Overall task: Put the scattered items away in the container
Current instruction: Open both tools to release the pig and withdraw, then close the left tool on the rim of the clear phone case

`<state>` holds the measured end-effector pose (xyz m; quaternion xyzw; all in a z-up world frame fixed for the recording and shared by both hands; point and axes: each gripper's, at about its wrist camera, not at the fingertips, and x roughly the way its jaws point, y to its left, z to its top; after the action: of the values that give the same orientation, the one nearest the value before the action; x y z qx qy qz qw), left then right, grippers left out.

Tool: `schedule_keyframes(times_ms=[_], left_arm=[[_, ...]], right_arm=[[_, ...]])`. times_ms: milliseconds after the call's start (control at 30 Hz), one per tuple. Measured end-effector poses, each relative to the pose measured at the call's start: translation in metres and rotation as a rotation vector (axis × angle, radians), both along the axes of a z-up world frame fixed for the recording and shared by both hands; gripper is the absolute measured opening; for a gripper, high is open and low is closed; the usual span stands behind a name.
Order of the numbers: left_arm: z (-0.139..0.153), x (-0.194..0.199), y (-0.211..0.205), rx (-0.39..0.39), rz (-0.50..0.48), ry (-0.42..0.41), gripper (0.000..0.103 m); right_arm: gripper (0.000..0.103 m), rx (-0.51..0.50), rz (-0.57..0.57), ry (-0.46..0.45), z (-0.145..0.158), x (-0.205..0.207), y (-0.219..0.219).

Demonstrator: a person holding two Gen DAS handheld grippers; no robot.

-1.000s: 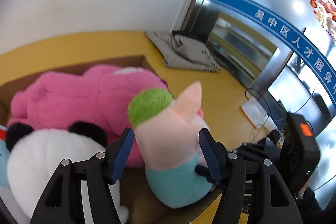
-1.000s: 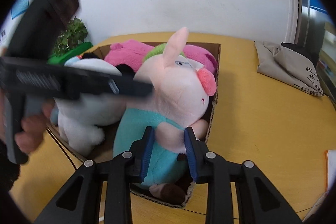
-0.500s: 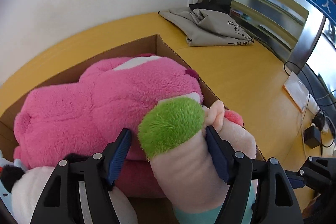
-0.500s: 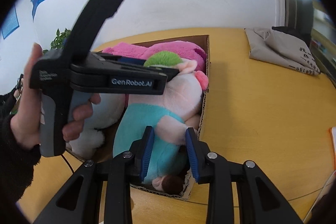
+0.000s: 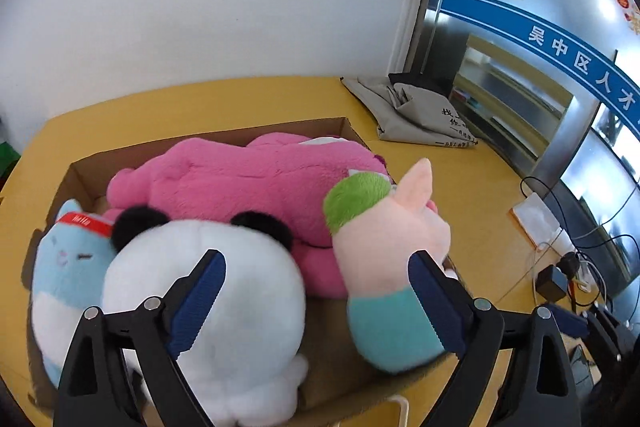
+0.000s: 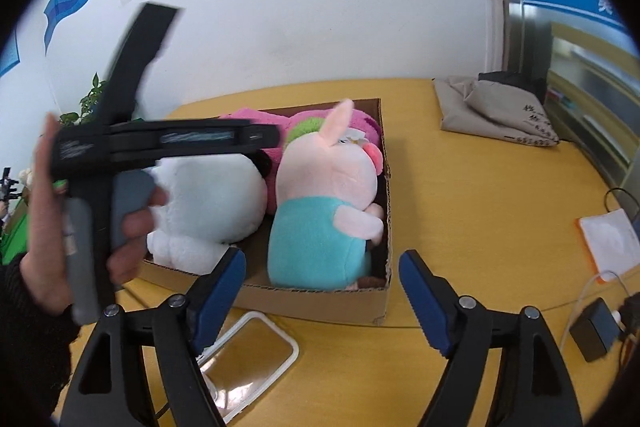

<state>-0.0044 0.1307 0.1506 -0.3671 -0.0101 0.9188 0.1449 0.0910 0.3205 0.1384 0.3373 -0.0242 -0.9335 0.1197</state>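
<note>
A cardboard box (image 6: 320, 301) on the yellow table holds several plush toys: a pink pig in a teal shirt (image 6: 326, 199), a white panda (image 6: 208, 195), a large pink bear (image 5: 256, 179) and a light blue cat (image 5: 68, 267). The pig (image 5: 392, 267) sits upright at the box's right end. My left gripper (image 5: 316, 303) is open above the panda (image 5: 208, 299) and the pig, holding nothing. It shows from the side in the right wrist view (image 6: 160, 143), in a hand. My right gripper (image 6: 320, 295) is open and empty, just in front of the box.
A folded grey cloth bag (image 6: 492, 115) lies at the table's far right. A white-framed clear case (image 6: 244, 359) lies before the box. A white pad (image 6: 608, 243), charger (image 6: 596, 327) and cables sit at the right. A plant (image 6: 88, 107) stands at the left wall.
My right gripper opened, let go of the pig and drew back from the box. My left gripper opened wider and lifted back off the pig's head. The pig now sits upright in the box.
</note>
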Motion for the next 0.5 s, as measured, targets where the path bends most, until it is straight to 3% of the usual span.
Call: schedule_keyframes(times_ms=[67, 267, 500], left_arm=[[0.006, 0.032, -0.022, 0.004, 0.015, 0.017, 0.103], [-0.005, 0.11, -0.054, -0.077, 0.006, 0.016, 0.103], [-0.023, 0.153, -0.056, -0.016, -0.029, -0.046, 0.103]], right_arm=[[0.079, 0.018, -0.003, 0.016, 0.004, 0.01, -0.01], [0.079, 0.095, -0.004, 0.033, -0.001, 0.037, -0.044], [0.079, 0.102, -0.049, -0.003, -0.008, 0.055, -0.049]])
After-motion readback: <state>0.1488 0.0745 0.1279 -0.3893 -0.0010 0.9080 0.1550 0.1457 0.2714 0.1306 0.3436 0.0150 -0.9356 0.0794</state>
